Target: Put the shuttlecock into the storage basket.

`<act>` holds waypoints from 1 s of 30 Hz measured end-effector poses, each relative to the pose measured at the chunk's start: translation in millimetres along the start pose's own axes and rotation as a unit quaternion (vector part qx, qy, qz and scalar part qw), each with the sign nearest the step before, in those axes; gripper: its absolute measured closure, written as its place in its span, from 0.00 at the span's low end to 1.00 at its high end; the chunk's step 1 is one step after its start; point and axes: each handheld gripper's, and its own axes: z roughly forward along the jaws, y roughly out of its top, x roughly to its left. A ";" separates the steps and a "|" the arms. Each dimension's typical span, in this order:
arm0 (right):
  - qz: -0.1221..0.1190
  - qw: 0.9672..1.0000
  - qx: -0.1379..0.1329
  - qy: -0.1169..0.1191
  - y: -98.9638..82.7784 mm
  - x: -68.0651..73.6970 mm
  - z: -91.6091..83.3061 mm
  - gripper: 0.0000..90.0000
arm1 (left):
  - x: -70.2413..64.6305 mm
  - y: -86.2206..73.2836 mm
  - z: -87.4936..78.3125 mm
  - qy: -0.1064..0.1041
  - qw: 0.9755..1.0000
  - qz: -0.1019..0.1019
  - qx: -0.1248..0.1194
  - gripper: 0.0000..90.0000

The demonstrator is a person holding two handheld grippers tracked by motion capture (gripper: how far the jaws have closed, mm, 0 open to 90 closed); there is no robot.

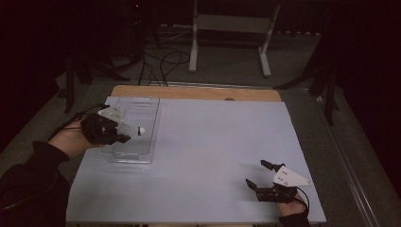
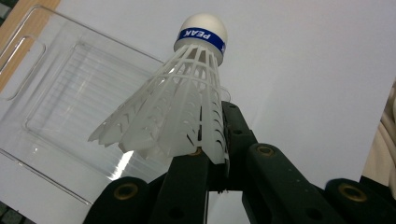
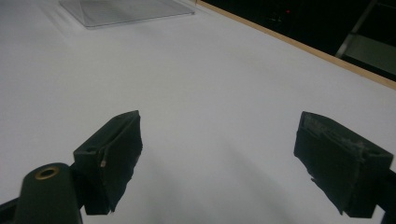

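smooth white table sheet (image 1: 213,156) | ribbed clear plastic tray (image 1: 142,111), rectangular, far left | right gripper (image 1: 259,176) jaws wide apart above bare sheet | left gripper (image 1: 126,134) clamps lattice-skirted white plastic shuttlecock (image 2: 180,102) over tray

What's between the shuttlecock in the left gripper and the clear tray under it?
Nothing visible. The left gripper holds the white plastic shuttlecock by its skirt over the clear plastic tray, whose ribbed floor looks bare. The right gripper sits open, far across the table.
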 end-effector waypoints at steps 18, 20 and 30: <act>-0.002 1.000 0.002 0.001 -0.1 0.2 0.4 0.17 | 5.3 -7.5 31.4 -0.009 1.000 -0.002 0.018 1.00; -0.001 1.000 0.001 0.001 0.2 0.7 0.3 0.17 | 6.4 -9.5 35.2 -0.009 1.000 -0.003 0.023 1.00; -0.001 1.000 0.002 0.000 0.2 0.8 0.3 0.17 | 15.5 -17.8 50.4 -0.017 0.999 -0.016 0.031 1.00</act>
